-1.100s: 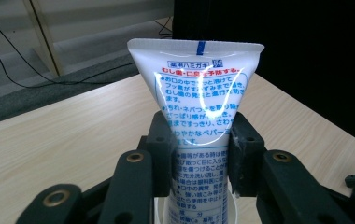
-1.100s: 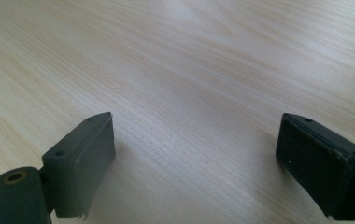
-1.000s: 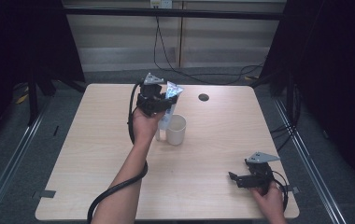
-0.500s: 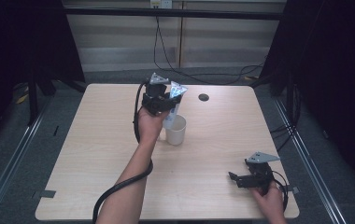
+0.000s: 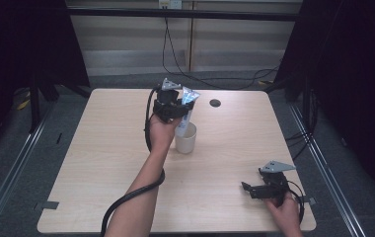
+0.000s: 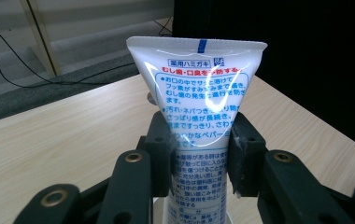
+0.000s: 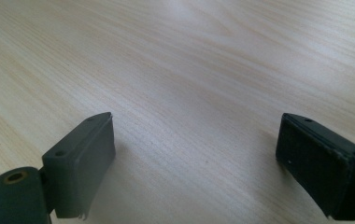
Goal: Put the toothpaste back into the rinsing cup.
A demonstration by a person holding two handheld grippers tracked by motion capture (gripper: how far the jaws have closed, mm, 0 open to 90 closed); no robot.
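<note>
**Now the tube stands over the cup**

Compared with one second ago, the left claw [image 5: 179,106] has travelled a little to the right and toward the far edge of the light wooden tabletop [image 5: 101,163], and the white plastic toothpaste tube with blue and red print [image 5: 186,109] went with it. Before, the tube was held just beside the white round cup [image 5: 186,138]; at this moment its lower end points down into the mouth of the cup, while the flat crimped end stands up and leans a little to the right. Whether the cap already touches the inside of the cup, I cannot tell. I judge that the placing is nearly done: the tube needs only to go down and be let go.

The left claw pinches the tube across its middle, with the pads [image 6: 162,154] pressing on both sides. The right claw [image 5: 262,189] has not moved; it rests near the front right corner of the tabletop, with its jaws spread and bare wood between them.

On the tube [image 6: 199,107] the writing is Japanese. A boxed line near the top reads 薬用ハミガキ, and under it a red line begins with むし歯・口臭. The blue paragraphs below are partly lost in glare, and I cannot see a brand name.
</note>
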